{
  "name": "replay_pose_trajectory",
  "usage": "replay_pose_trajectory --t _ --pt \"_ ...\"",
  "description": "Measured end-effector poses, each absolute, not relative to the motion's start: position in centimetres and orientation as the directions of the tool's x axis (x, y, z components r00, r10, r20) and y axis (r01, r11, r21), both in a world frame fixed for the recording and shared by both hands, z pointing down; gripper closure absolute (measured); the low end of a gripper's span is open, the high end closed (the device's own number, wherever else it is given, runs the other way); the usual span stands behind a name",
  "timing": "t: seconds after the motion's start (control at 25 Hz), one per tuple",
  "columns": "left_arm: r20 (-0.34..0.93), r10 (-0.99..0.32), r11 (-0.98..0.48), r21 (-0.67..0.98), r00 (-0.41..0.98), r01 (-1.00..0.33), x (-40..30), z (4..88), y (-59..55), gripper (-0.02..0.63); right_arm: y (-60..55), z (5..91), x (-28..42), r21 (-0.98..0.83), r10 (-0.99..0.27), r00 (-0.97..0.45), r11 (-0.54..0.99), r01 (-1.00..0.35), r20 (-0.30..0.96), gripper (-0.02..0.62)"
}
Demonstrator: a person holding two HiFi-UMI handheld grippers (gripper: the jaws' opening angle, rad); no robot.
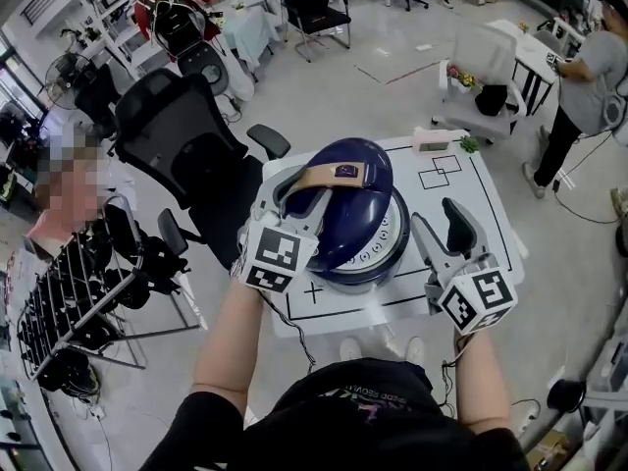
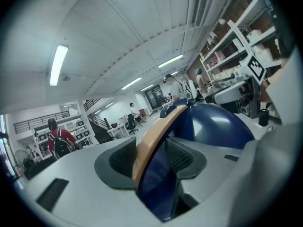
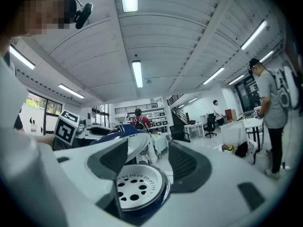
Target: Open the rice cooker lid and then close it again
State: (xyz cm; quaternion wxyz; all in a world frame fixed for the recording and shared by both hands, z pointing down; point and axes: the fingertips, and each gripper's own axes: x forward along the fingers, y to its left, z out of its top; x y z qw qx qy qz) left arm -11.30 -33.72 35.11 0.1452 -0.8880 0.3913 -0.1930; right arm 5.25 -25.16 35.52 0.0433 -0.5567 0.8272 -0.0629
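left gripper (image 2: pixel 150 159) clamped on the tan handle (image 1: pixel 334 173), right gripper (image 1: pixel 442 232) open and empty: if your grip slips, the lid (image 1: pixel 358 209) could slam onto the cooker (image 1: pixel 381 258).

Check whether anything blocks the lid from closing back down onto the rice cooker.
Nothing visible does. The left gripper clamps the tan handle of the raised lid, and the gap over the cooker body looks free. The right gripper, open, stands off to the body's right.
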Motion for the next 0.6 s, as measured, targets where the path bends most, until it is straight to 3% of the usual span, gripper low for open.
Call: replay_pose_trajectory --t 0.6 --pt "0.127 -0.811 -0.585 -0.186 0.571 -0.789 -18.9 32.8 -35.5 0.444 -26.9 35.2 1.0 -0.148 -0.9 -0.437 0.433 -0.889 -0.013 0.339"
